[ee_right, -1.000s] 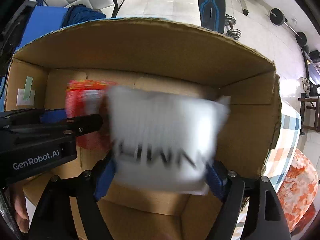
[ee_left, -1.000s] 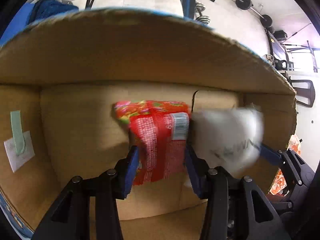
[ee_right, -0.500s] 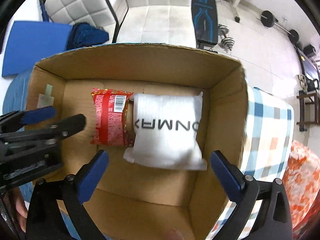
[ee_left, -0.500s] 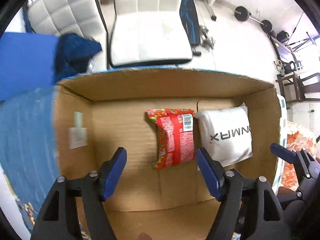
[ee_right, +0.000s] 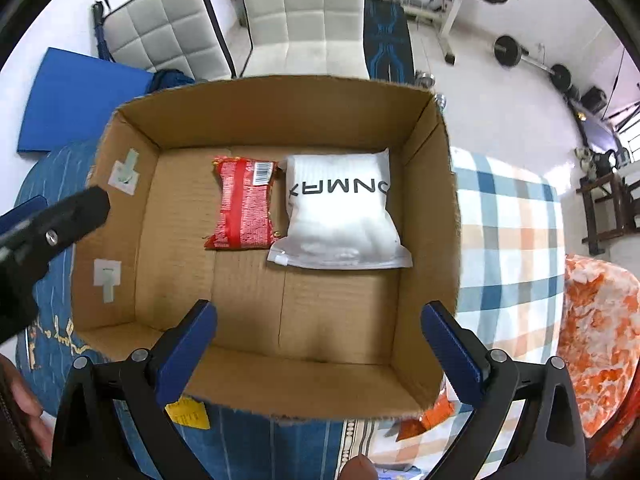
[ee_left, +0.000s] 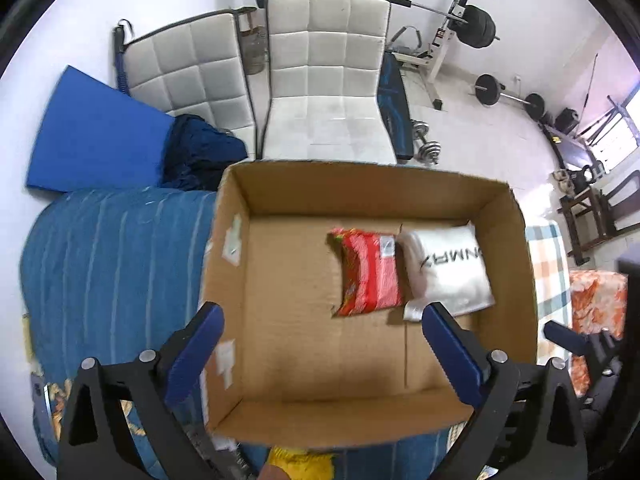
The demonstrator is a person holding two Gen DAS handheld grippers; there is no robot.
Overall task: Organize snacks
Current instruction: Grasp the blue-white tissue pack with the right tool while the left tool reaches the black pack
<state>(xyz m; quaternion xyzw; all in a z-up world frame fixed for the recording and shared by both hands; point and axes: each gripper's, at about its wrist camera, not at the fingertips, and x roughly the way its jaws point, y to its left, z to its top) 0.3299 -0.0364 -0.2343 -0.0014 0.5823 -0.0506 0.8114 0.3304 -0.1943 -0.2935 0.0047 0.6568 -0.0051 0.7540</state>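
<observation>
An open cardboard box [ee_left: 520, 240] [ee_right: 432, 128] stands on a covered surface. On its floor lie a red snack packet [ee_left: 370, 272] [ee_right: 244, 204] and, touching it on the right, a white bag with black lettering [ee_left: 448, 270] [ee_right: 340, 212]. My left gripper [ee_left: 326, 336] hangs above the box's near part, its jaws opening wide, nothing between them. My right gripper [ee_right: 318, 332] is open over the box's near wall, also empty. The left gripper's black body [ee_right: 56, 224] shows at the left edge of the right wrist view.
A blue striped cloth [ee_left: 112, 264] covers the surface left of the box, a checked cloth [ee_right: 508, 240] the right. Yellow [ee_right: 188, 414] and orange [ee_right: 432, 416] packets lie before the box. An orange patterned cushion [ee_right: 596, 340] sits right. White chairs [ee_left: 328, 92] and weights [ee_left: 476, 28] stand behind.
Both grippers let go of their packets, opened wide and rose out of the box. The red packet and white bag now rest on the box floor.
</observation>
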